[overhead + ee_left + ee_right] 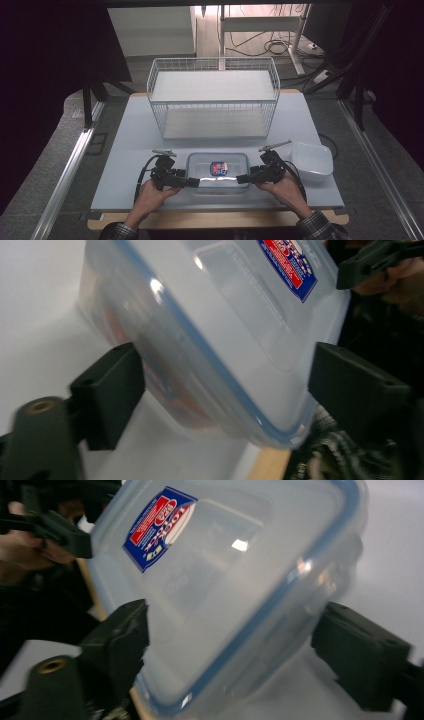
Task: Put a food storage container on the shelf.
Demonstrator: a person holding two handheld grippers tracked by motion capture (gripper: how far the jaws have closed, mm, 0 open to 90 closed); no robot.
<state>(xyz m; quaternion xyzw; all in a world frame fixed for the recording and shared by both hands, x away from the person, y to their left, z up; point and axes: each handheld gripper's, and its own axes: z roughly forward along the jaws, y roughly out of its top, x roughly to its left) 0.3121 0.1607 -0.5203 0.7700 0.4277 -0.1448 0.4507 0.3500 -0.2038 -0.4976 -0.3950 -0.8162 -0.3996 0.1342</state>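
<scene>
Checked sleeves and two hands come in over the table's (125, 150) near edge, each holding a black two-jaw claw aimed inward. Between them, close to the middle of that near edge, sits the clear rectangular plastic food container (218, 172) with a blue-sealed lid and a red-and-blue sticker on top. The left claw (192, 182) straddles its left end and the right claw (243, 178) its right end, presumably so the box can be lifted level from both sides.

In the left gripper view the jaws stand either side of the container's (220, 335) corner; one is at the wall, the other looks a little clear, so the claw appears apart rather than clamped. The right gripper view shows the same: the container (225, 595) lies between jaws that do not plainly press it.

Near the right edge rests a clear plastic bowl (312, 160), perhaps set aside. Toward the far edge stands a white two-tier wire rack (214, 97), probably the destination.
</scene>
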